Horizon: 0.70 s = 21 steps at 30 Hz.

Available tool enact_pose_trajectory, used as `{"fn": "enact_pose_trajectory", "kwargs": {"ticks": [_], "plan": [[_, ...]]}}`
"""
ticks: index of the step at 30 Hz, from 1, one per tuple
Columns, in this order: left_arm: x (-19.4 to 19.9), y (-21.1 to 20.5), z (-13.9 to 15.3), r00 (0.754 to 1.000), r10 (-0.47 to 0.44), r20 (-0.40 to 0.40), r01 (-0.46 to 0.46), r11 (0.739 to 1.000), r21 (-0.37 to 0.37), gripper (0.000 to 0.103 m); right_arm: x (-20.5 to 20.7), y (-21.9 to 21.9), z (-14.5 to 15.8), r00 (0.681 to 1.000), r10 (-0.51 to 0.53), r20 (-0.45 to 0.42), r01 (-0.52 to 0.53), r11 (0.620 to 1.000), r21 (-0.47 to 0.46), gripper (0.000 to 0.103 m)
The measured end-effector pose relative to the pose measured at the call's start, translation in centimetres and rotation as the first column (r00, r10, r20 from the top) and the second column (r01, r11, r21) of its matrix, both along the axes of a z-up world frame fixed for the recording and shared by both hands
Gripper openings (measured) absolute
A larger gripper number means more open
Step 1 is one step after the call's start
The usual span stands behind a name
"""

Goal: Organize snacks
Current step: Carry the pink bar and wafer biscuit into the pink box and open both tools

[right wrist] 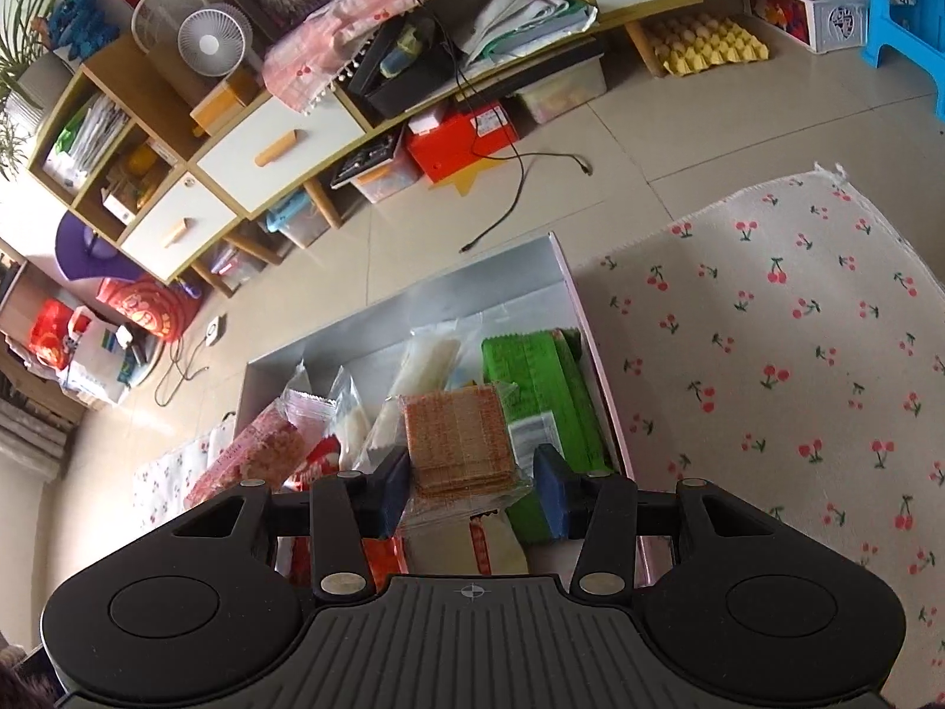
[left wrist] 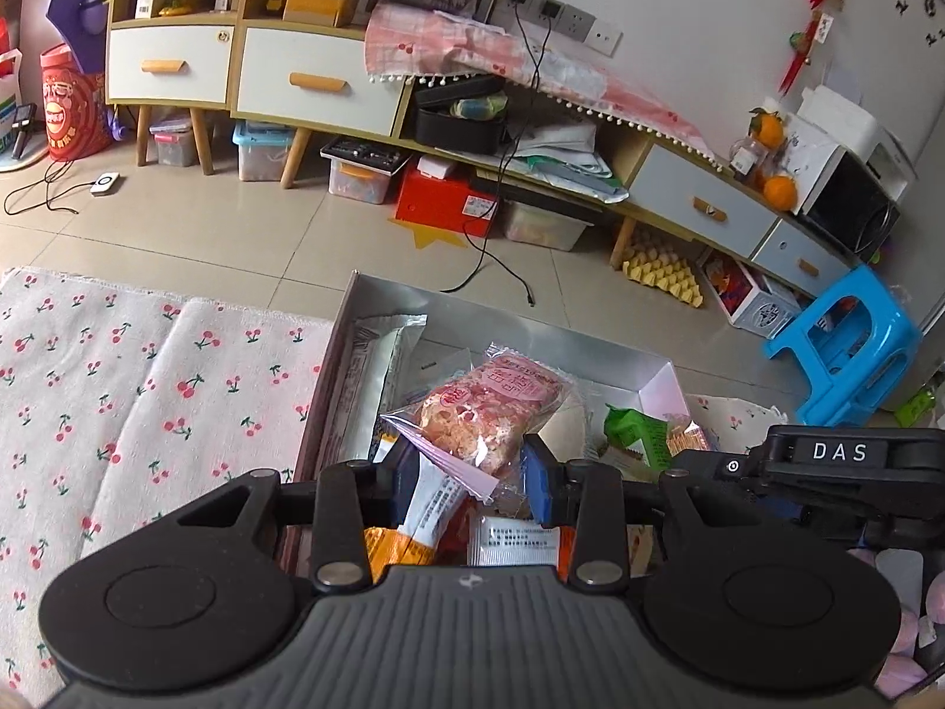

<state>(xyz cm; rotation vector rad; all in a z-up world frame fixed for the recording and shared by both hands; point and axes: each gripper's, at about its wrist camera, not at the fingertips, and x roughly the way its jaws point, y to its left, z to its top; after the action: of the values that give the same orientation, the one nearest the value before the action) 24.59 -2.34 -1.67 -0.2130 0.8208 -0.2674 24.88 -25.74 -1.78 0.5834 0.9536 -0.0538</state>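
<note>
A silver box [left wrist: 531, 319] on the floor holds several wrapped snacks. My left gripper [left wrist: 472, 472] is shut on a clear packet with a pink-red crispy cake [left wrist: 490, 407], held above the box. In the right wrist view, my right gripper [right wrist: 469, 487] is shut on a clear packet of brown square crackers [right wrist: 458, 434], also over the box [right wrist: 413, 301]. Beneath it lie a green packet [right wrist: 543, 390], white bars [right wrist: 413, 372] and a red-pink packet [right wrist: 254, 455]. The right gripper's black body [left wrist: 838, 461] shows at the right edge of the left wrist view.
A cherry-print cloth [left wrist: 147, 390] lies left of the box in the left view and to its right [right wrist: 797, 354] in the right view. Tiled floor, a loose black cable [left wrist: 502, 272], a blue stool [left wrist: 844, 342] and a long cabinet [left wrist: 295, 83] with bins beneath lie beyond.
</note>
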Motion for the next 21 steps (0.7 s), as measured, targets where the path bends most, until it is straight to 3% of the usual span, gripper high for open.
{"fn": "enact_pose_trajectory", "kwargs": {"ticks": [9,11,13,21], "plan": [[1.4,-0.3,-1.3,0.997,-0.057,0.050,0.056,0.998,0.015,0.037,2.4,-0.8,-1.6,0.997,-0.029,0.070,0.026,0.999,0.042,0.048],[1.4,-0.4,-1.3,0.996,-0.054,0.065,0.052,0.998,0.029,0.043,2.4,-1.0,-2.0,0.996,-0.037,0.081,0.032,0.997,0.066,0.054],[1.3,-0.4,-1.3,0.996,-0.054,0.071,0.051,0.998,0.038,0.057,2.3,-1.1,-2.1,0.995,-0.041,0.094,0.033,0.996,0.084,0.058],[0.8,-0.6,-0.8,0.996,-0.059,0.067,0.056,0.997,0.052,0.066,1.6,-1.1,-1.4,0.995,-0.028,0.091,0.022,0.998,0.065,0.059]]}}
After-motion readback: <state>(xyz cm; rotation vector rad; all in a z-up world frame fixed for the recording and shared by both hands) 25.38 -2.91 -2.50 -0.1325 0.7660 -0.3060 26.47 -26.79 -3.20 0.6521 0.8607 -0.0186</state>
